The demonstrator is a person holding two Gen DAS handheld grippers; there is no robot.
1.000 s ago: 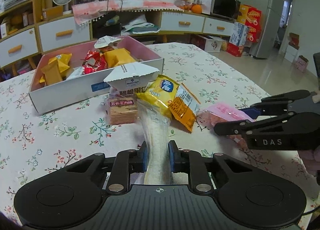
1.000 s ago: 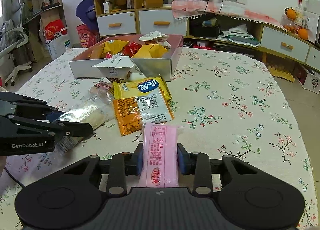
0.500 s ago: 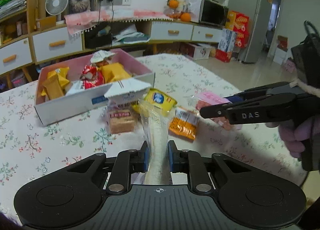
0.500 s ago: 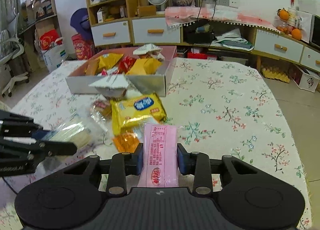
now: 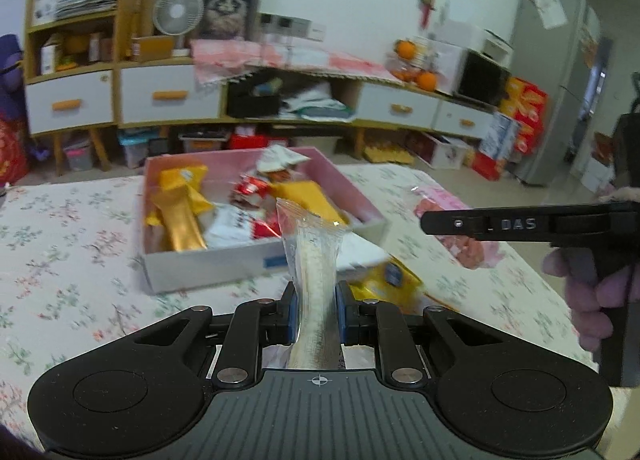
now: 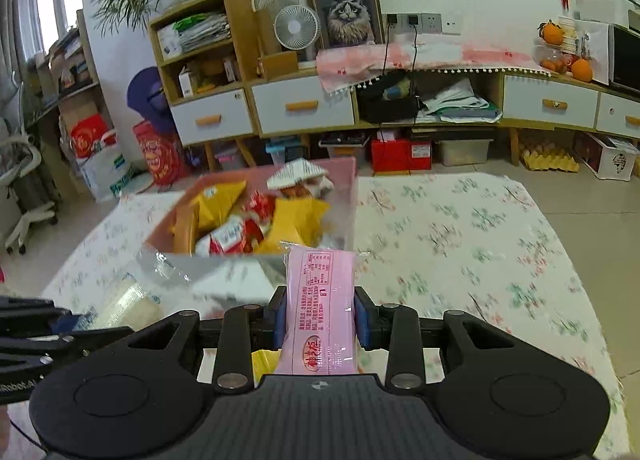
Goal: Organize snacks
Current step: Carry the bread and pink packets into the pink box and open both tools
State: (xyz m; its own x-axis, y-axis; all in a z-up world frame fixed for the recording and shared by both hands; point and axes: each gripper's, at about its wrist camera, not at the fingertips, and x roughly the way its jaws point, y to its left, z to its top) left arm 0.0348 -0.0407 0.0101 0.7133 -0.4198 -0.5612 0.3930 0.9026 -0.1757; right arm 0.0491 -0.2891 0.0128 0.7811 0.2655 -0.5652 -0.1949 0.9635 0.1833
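Observation:
My left gripper [image 5: 316, 318] is shut on a clear-wrapped pale snack [image 5: 314, 260] that stands upright between its blue pads, lifted off the table. My right gripper [image 6: 320, 320] is shut on a pink snack packet [image 6: 322, 300], also raised. Ahead of both sits the pink-lined open box [image 5: 200, 266] [image 6: 354, 196] holding yellow, red and white snack packs. In the left wrist view the right gripper [image 5: 430, 222] reaches in from the right with the pink packet [image 5: 472, 252] under it. The left gripper's fingers [image 6: 36, 324] show at the lower left of the right wrist view, holding the clear snack [image 6: 132, 300].
A yellow snack bag [image 5: 386, 280] and a white carton [image 5: 360, 256] lie on the floral tablecloth [image 6: 460, 240] by the box's near side. Cabinets, shelves and a fan stand beyond the table's far edge. A person's hand [image 5: 588, 300] grips the right tool.
Both grippers rose off the table with their snacks and moved toward the box, which now looks closer and lower. The snacks left on the table have dropped toward the bottom of both views.

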